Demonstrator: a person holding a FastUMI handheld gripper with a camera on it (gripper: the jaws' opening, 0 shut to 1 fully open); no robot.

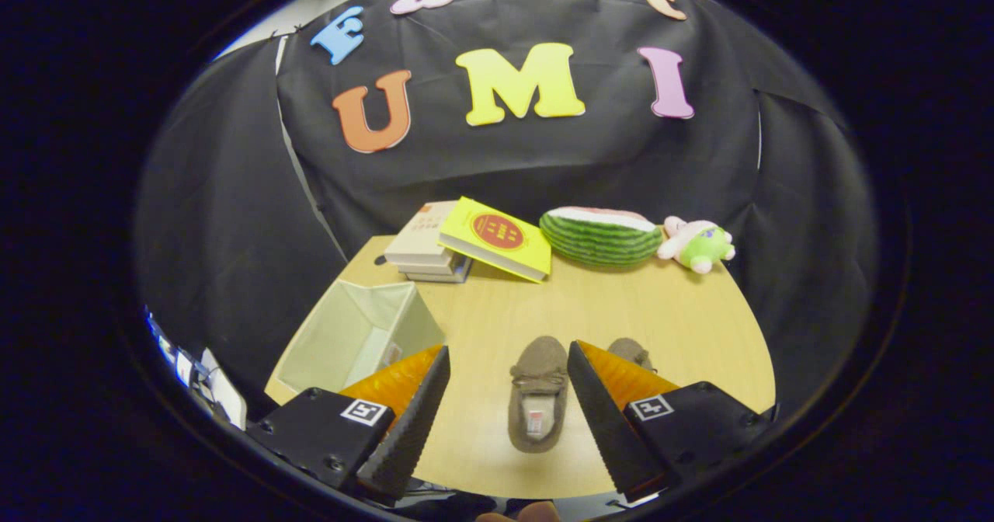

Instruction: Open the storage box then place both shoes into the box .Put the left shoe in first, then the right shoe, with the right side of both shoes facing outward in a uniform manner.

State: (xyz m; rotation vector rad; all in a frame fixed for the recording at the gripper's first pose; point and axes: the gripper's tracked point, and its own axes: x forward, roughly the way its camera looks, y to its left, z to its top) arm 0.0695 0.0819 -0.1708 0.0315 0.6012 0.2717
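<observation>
Hand-held gripper (pixel 509 398) hangs above the near edge of the round light-wood table (pixel 668 328), fingers spread wide, nothing between the pads.

Key relation: the brown suede moccasin-style slipper (pixel 537 394) lies flat on the table, seen between the two fingers and a bit ahead of the tips. Its long axis runs straight away from the gripper, toe pointing to the far side, heel opening nearest the gripper. So the fingers straddle it across its width; a short drop forward and down would bring them to its sides, by my read. The second brown slipper (pixel 627 349) sits just to the right of the first, mostly hidden behind the right finger, only the toe end showing. Cannot tell from here which is the left shoe.

The pale green fabric storage box (pixel 353 332) stands off to the left of the shoes, just beyond the left finger, mouth open upward, looks empty.

Writing: a small white label inside the first slipper, too small to read. Far side has a stack of books (pixel 425 252) with a yellow book with a red round emblem (pixel 497 236) leaning on it, print unreadable. Also a watermelon-slice plush (pixel 599 234) and a small pink-and-green plush toy (pixel 696 244), well apart from the shoes.
</observation>
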